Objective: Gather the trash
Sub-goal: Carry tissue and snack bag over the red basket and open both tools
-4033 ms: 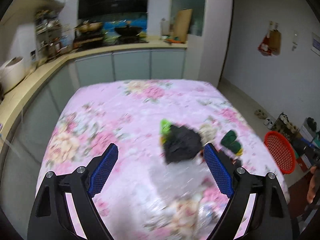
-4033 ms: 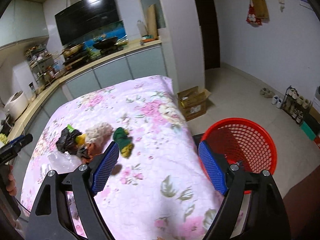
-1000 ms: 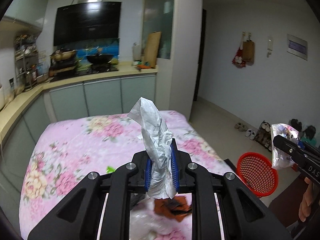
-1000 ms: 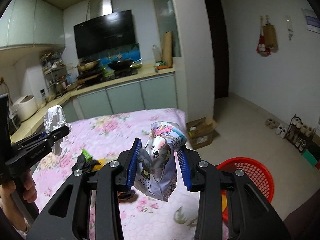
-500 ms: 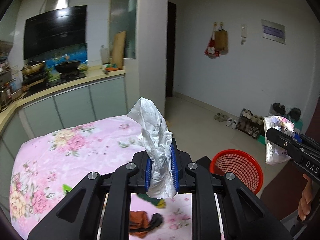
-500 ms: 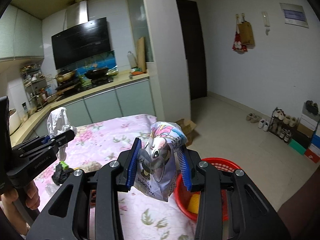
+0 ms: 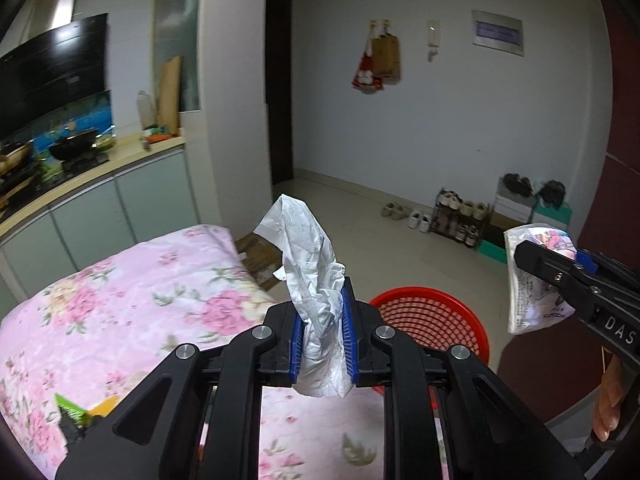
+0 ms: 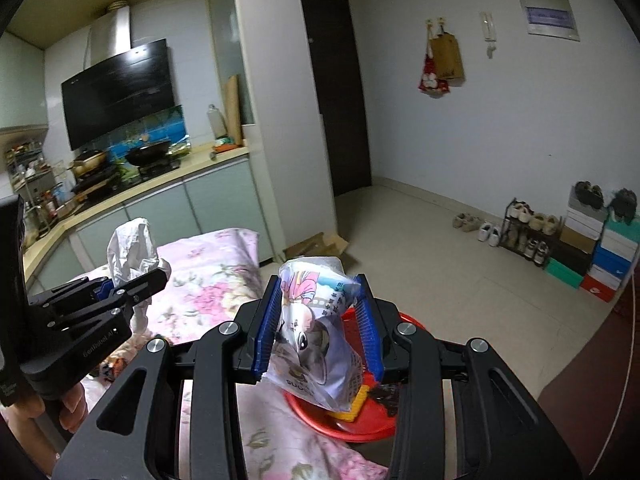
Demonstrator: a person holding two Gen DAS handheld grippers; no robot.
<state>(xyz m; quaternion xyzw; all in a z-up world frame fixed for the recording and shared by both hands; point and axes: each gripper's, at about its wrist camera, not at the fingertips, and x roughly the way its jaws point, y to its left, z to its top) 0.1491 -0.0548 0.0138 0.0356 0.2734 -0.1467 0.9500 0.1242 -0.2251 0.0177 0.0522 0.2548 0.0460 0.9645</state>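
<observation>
From the left wrist view, your left gripper (image 7: pixel 322 338) is clamped tight on a crumpled white plastic bag (image 7: pixel 312 276), which stands up between the blue pads and droops a little below them. Beneath it lies the tabletop (image 7: pixel 132 300) under a pink floral cloth, with a few scraps of green and yellow trash (image 7: pixel 78 410) at its lower left edge. The red mesh basket (image 7: pixel 440 316) sits on the floor just past the tabletop's edge, ahead and slightly right of your fingers. At the far right, your right gripper (image 7: pixel 532 256) holds a printed snack wrapper (image 7: pixel 532 280) in the air, beyond the basket's right rim.

From the right wrist view, your right gripper (image 8: pixel 318 326) is closed firmly on the snack wrapper (image 8: pixel 316 332), which bulges between the pads. The red basket (image 8: pixel 340 420) lies directly below and behind it, already holding a yellow piece and something dark. Your left gripper (image 8: pixel 132 280) with its white bag (image 8: pixel 130 250) hovers over the cloth to the left.

To drop cleanly, bring each gripper over the middle of the basket, not the rim, before you release. The white bag is light and may cling or drift, so lower it close and open wide. Release one at a time so the grippers do not collide.
</observation>
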